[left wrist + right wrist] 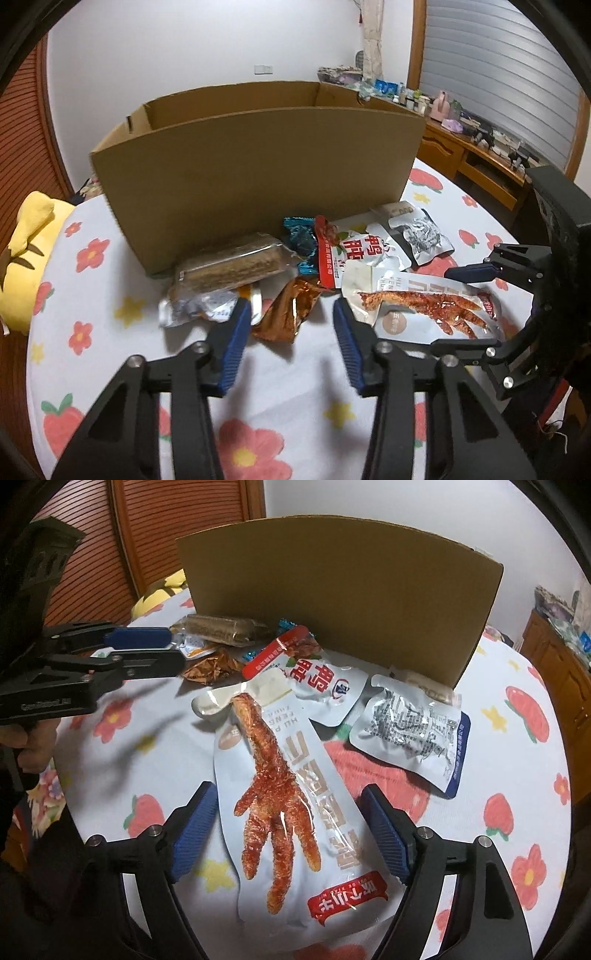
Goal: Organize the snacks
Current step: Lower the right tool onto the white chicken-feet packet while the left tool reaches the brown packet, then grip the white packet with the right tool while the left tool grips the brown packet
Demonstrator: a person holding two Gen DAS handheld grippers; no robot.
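Observation:
Several snack packets lie on a flowered cloth before an open cardboard box (258,162). My left gripper (291,314) is open, its jaws either side of a crumpled orange-brown packet (290,314), with a long wafer pack (236,264) and a silver packet (195,310) to its left. My right gripper (290,801) is open, its jaws straddling a white chicken-foot packet (295,812), not closed on it. That packet also shows in the left wrist view (424,306). A red-and-white duck packet (317,679), a silver printed packet (413,734) and a blue candy (301,240) lie near the box (351,598).
A yellow plush toy (26,258) lies at the left edge of the cloth. A wooden desk (476,158) loaded with small items stands at the back right, under a window blind. A slatted wooden door (166,528) is at the left.

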